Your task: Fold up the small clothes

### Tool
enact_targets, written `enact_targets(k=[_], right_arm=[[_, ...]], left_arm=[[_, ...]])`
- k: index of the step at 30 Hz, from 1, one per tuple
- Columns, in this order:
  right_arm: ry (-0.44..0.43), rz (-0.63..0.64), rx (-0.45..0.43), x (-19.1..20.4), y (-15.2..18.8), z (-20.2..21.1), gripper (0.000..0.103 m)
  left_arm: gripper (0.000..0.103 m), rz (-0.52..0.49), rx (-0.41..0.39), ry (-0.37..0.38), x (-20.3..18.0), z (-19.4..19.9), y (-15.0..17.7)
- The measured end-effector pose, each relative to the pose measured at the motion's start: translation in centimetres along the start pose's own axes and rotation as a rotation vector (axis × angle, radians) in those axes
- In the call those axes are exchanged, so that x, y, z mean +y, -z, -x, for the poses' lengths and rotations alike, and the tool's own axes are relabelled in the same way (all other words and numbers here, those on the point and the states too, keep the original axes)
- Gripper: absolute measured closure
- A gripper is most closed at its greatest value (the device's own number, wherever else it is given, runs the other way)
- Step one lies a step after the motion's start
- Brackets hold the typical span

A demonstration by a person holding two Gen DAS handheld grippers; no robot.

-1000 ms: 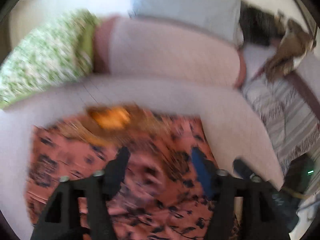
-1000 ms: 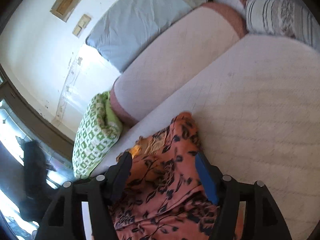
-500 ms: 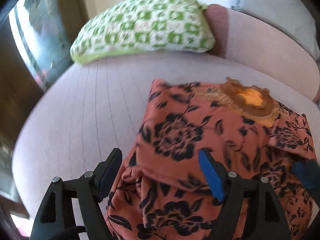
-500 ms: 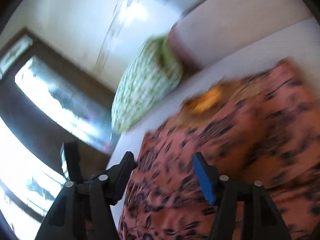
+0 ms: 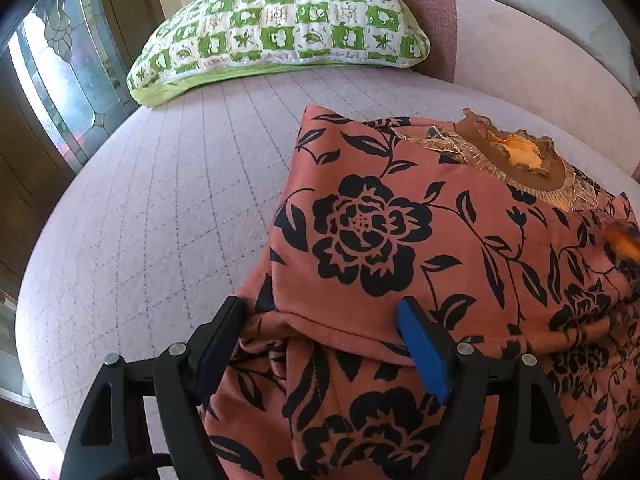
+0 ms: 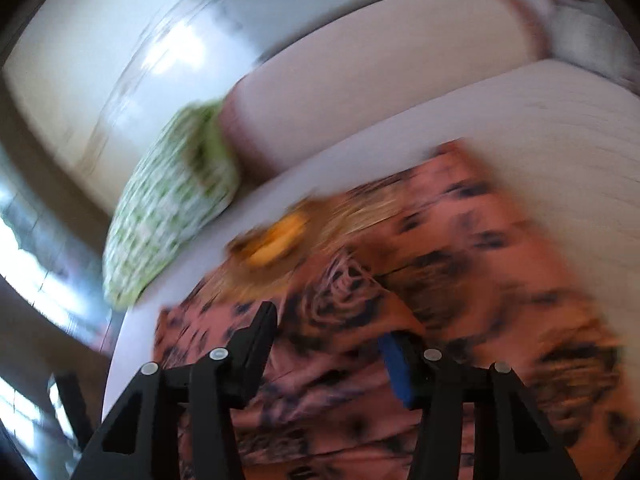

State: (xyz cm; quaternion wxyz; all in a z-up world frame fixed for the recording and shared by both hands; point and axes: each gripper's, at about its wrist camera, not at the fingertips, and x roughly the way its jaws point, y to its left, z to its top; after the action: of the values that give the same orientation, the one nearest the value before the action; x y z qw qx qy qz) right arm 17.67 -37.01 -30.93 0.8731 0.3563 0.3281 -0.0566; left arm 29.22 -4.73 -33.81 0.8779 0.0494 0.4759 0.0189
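An orange floral garment (image 5: 420, 248) lies on a quilted mattress (image 5: 160, 208). The left claw (image 5: 320, 332) is released, straddling a folded edge. The blurred right claw (image 6: 326, 340) is closing over the fabric, not pinching it.

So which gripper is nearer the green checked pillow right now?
Left, as far as the views show. The left gripper sits at the garment's edge on the green checked pillow side; the right gripper is over cloth farther along.
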Motion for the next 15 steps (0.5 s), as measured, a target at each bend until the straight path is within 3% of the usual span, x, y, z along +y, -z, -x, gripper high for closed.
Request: enact_targets(k=[4,10,15], right_arm=[[-0.011,-0.092,-0.052,-2.2,-0.6,1.9,0.049],[-0.085,0.013,-0.177,-0.2,-0.9,4.5,0.047],[-0.077,0.019,-0.090,0.1,-0.8,2.5,0.047]], left_arm=[[0.024,-0.042,-0.074,-0.049,-0.2,1.6,-0.2],[0.024,-0.029,-0.199,-0.066,0.0,4.8,-0.7],[0.024,-0.015,-0.254,-0.034,-0.4,6.5,-1.3]])
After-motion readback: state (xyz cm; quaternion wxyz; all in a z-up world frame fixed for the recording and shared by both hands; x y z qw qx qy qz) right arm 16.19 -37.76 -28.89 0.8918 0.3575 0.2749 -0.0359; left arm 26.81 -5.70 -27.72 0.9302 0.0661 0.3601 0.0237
